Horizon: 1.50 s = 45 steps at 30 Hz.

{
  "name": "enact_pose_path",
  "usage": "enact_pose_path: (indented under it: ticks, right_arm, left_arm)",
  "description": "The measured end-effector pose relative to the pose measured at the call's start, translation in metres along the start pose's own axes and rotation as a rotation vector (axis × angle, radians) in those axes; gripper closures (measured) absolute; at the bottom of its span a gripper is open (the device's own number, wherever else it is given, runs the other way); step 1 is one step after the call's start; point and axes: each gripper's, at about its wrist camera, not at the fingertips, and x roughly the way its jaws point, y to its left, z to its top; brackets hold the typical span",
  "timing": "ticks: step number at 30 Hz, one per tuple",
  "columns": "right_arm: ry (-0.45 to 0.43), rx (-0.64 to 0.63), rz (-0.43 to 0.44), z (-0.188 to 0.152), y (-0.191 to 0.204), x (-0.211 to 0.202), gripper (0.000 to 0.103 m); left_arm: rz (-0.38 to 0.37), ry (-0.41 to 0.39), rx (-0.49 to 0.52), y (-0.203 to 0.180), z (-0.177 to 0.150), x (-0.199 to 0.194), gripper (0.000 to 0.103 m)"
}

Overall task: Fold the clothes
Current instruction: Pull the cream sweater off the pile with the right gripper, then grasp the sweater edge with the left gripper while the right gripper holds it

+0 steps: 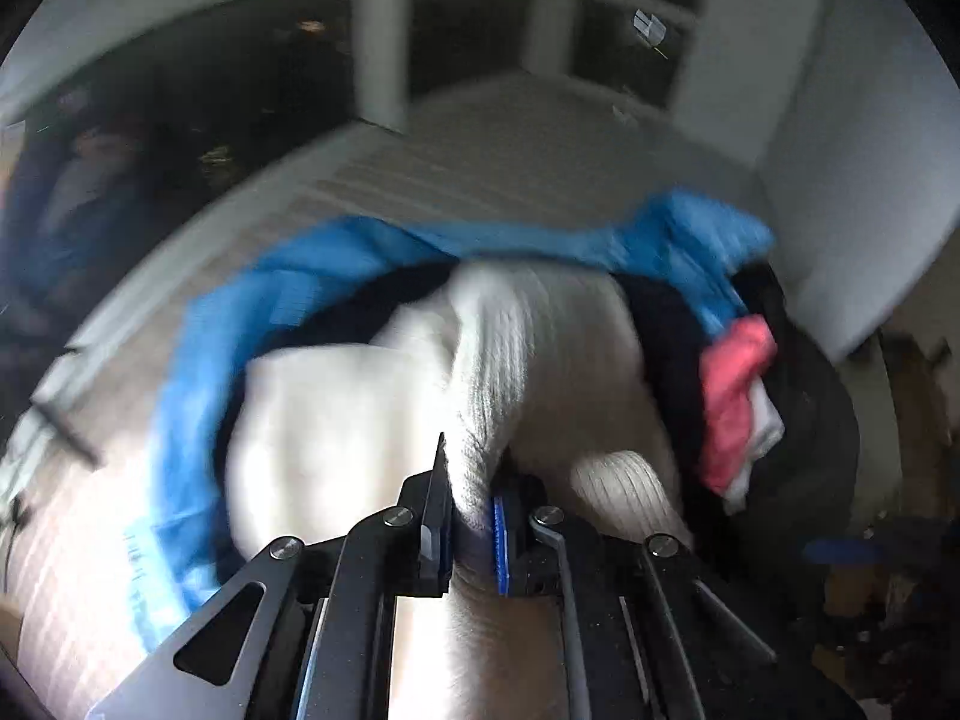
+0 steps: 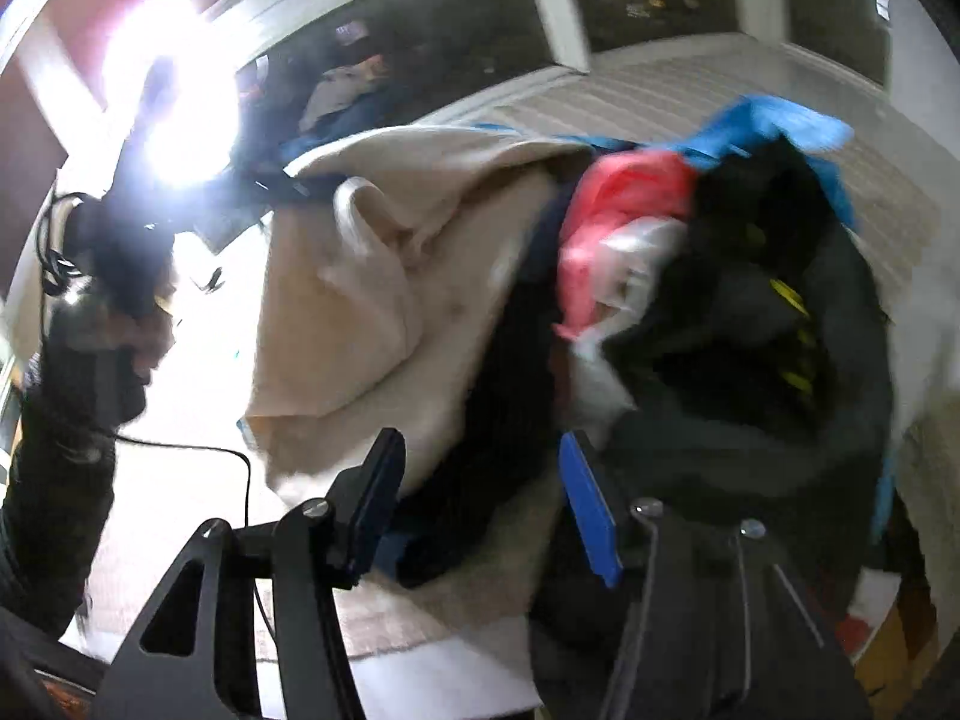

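Left gripper [image 1: 474,516] pinches a fold of the cream knit garment [image 1: 528,348], pulled from the clothes heap on the striped bed [image 1: 480,138]. Right gripper [image 2: 480,498] spread, holding nothing, over dark clothing [image 2: 750,420]. Blue garment [image 1: 252,324], pink piece [image 1: 732,396] alongside.

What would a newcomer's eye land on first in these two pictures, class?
Probably the cream knit garment at centre, pinched in the left gripper. Behind it a bright blue cloth runs across the pile, with a pink piece at the right. In the right wrist view, a glaring lamp burns at upper left.
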Motion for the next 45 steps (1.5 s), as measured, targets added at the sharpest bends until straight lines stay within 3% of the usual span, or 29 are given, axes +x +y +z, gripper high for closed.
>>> enact_pose_path:
  ticks: [4,7,10,11,13,15,17,19,23,26,29,34,35,36,37,38,39,41,43,45]
  right_arm:
    - [0.030,-0.107,0.029,0.014,0.035,0.020,0.050]
    - [0.057,-0.176,0.034,0.020,0.058,0.038,0.050]
    - [0.078,-0.208,0.036,0.028,0.065,0.050,0.050]
    - [0.087,-0.215,0.039,0.033,0.065,0.056,0.050]
    - [0.112,-0.238,0.037,0.042,0.071,0.073,0.049]
    - [0.146,-0.274,0.036,0.044,0.076,0.087,0.048]
    - [0.179,-0.312,0.038,0.045,0.081,0.099,0.048]
    - [0.199,-0.338,0.042,0.044,0.088,0.106,0.048]
    - [0.199,-0.349,0.053,0.041,0.093,0.089,0.048]
    - [0.192,-0.391,0.050,0.038,0.100,0.072,0.042]
    - [0.205,-0.431,0.021,0.020,0.101,0.070,0.035]
    - [0.263,-0.392,0.026,0.000,0.094,0.102,0.036]
    - [0.263,-0.380,0.033,0.000,0.094,0.105,0.038]
    - [0.256,-0.374,0.033,0.001,0.093,0.106,0.051]
    - [0.248,-0.367,0.033,0.003,0.093,0.106,0.075]
    - [0.239,-0.355,0.032,0.006,0.093,0.104,0.085]
    - [0.228,-0.336,0.039,0.010,0.091,0.102,0.090]
    - [0.196,-0.312,0.060,0.018,0.090,0.092,0.094]
    - [0.150,-0.313,0.048,0.024,0.092,0.074,0.095]
    - [0.091,-0.307,0.060,0.030,0.094,0.048,0.096]
  left_arm:
    - [0.106,-0.081,-0.135,0.077,-0.022,-0.064,0.095]
    - [0.201,-0.106,-0.270,0.140,-0.067,-0.109,0.095]
    - [0.401,-0.036,-0.377,0.195,-0.129,-0.130,0.090]
    - [0.428,0.006,-0.411,0.210,-0.147,-0.130,0.083]
    - [0.464,0.079,-0.478,0.238,-0.181,-0.131,0.083]
    - [0.428,0.075,-0.496,0.240,-0.196,-0.137,0.083]
    - [0.407,0.056,-0.459,0.223,-0.193,-0.138,0.067]
    - [0.330,0.034,-0.410,0.200,-0.188,-0.138,0.054]
    - [0.242,0.043,-0.260,0.162,-0.167,-0.116,0.050]
    - [0.237,0.100,-0.142,0.139,-0.159,-0.091,0.045]
    - [0.263,0.167,-0.079,0.137,-0.169,-0.074,0.045]
    - [0.189,0.256,0.008,0.129,-0.199,-0.052,0.045]
    - [0.180,0.257,0.037,0.124,-0.202,-0.049,0.045]
    - [0.181,0.256,0.070,0.119,-0.205,-0.045,0.045]
    - [0.198,0.253,0.108,0.114,-0.206,-0.039,0.045]
    - [0.215,0.251,0.144,0.111,-0.206,-0.032,0.045]
    - [0.218,0.255,0.159,0.110,-0.205,-0.025,0.048]
    - [0.172,0.278,0.135,0.112,-0.199,-0.016,0.093]
    - [0.141,0.261,0.094,0.117,-0.191,-0.021,0.094]
    - [0.064,0.210,0.131,0.127,-0.181,-0.043,0.095]
